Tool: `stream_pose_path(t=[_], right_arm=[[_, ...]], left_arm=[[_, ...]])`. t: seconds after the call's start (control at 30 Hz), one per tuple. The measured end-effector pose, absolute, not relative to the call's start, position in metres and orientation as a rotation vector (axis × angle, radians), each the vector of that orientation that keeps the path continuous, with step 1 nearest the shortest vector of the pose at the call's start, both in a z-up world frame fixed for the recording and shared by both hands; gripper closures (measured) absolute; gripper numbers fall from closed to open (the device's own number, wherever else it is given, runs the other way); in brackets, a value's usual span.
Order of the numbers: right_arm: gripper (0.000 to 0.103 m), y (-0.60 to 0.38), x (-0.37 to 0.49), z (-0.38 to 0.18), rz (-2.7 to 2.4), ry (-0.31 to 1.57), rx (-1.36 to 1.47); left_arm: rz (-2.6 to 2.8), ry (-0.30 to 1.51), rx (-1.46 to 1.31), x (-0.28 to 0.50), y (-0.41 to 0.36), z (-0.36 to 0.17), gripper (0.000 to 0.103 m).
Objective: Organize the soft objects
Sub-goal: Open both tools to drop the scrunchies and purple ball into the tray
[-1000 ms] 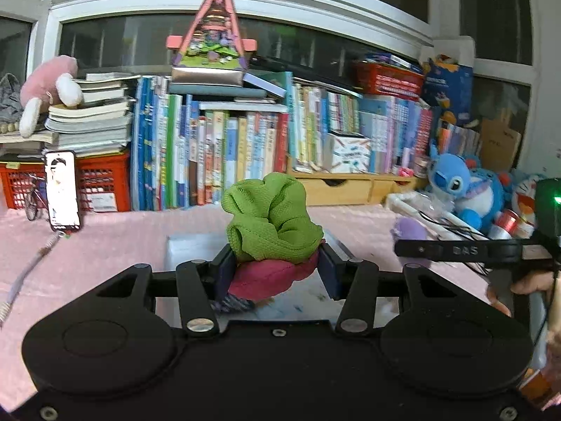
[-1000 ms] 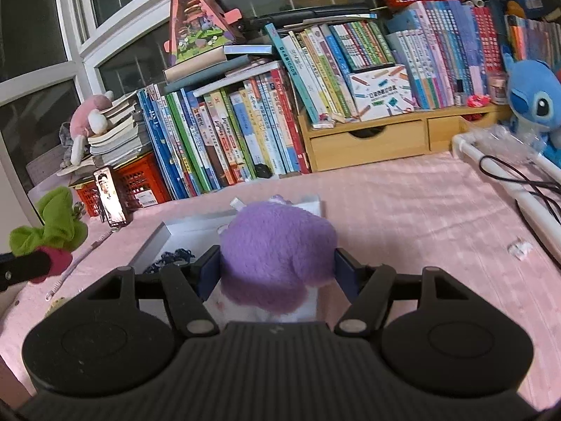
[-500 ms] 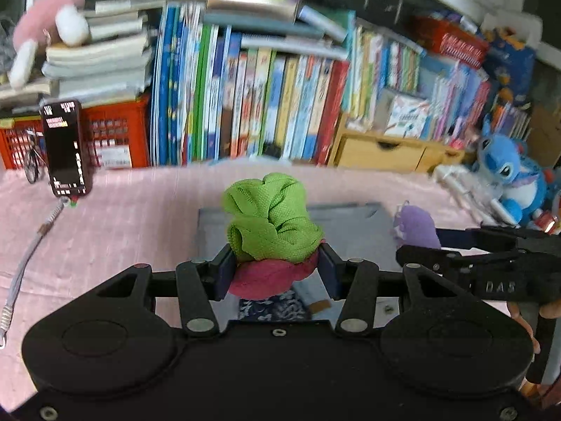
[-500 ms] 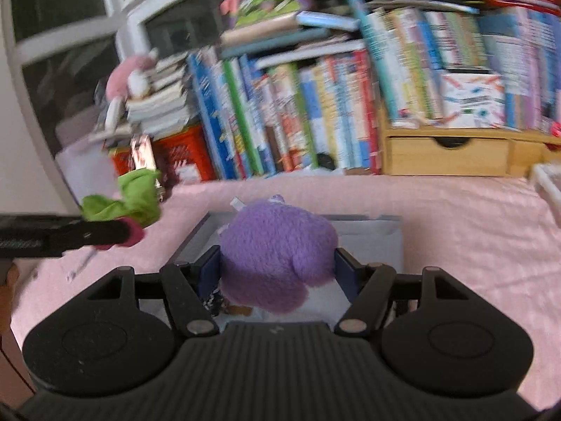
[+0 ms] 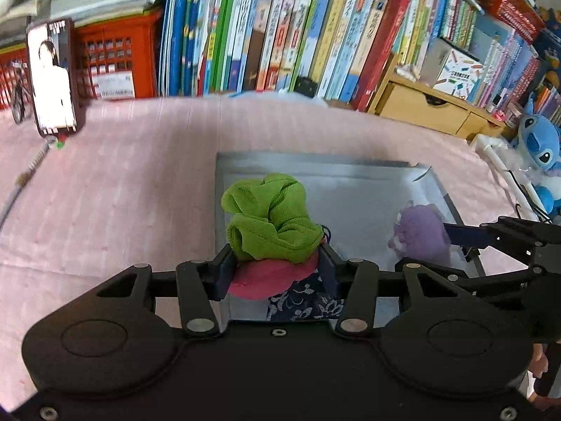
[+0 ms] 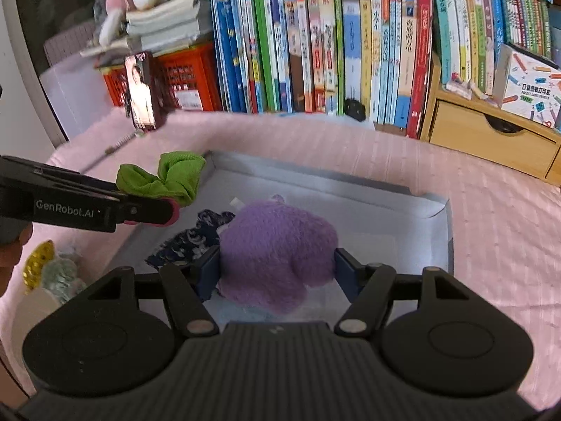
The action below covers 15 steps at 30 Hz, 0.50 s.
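Note:
My left gripper (image 5: 277,266) is shut on a soft toy with a green frilly top and a pink base (image 5: 270,224), held over the near left part of a shallow grey tray (image 5: 315,163). The same toy (image 6: 164,179) shows at the left of the right wrist view, above the tray's (image 6: 441,207) left rim. My right gripper (image 6: 277,270) is shut on a fluffy purple plush (image 6: 277,245) above the tray; that plush (image 5: 420,231) also appears at the right of the left wrist view. A dark blue floral cloth (image 6: 191,238) lies in the tray beneath both.
The tray sits on a pink bedspread (image 5: 122,175). Behind it stand a row of books (image 5: 280,35), an orange crate (image 5: 115,63), a phone (image 5: 52,77) and wooden drawers (image 6: 491,137). A blue plush (image 5: 540,147) sits far right. Small items (image 6: 52,270) lie left of the tray.
Both grippers have tipped downward and come in over the tray, still holding their toys. The tray fills more of each view, and the two grippers are closer together.

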State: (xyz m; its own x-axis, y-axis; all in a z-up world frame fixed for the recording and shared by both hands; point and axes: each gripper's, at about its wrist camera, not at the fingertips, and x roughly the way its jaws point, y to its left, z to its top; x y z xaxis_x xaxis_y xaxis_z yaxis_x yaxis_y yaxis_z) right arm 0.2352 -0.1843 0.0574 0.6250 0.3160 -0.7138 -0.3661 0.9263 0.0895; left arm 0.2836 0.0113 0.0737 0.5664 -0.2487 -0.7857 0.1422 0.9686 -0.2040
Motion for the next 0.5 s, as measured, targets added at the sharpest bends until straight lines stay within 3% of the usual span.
stream_pose_path(t=[0.5], right_arm=[[0.032,-0.172,0.248,0.051,0.374,0.854,-0.149]], left_arm=[[-0.238,1.002,-0.165,0.299,0.014,0.055,0.055]])
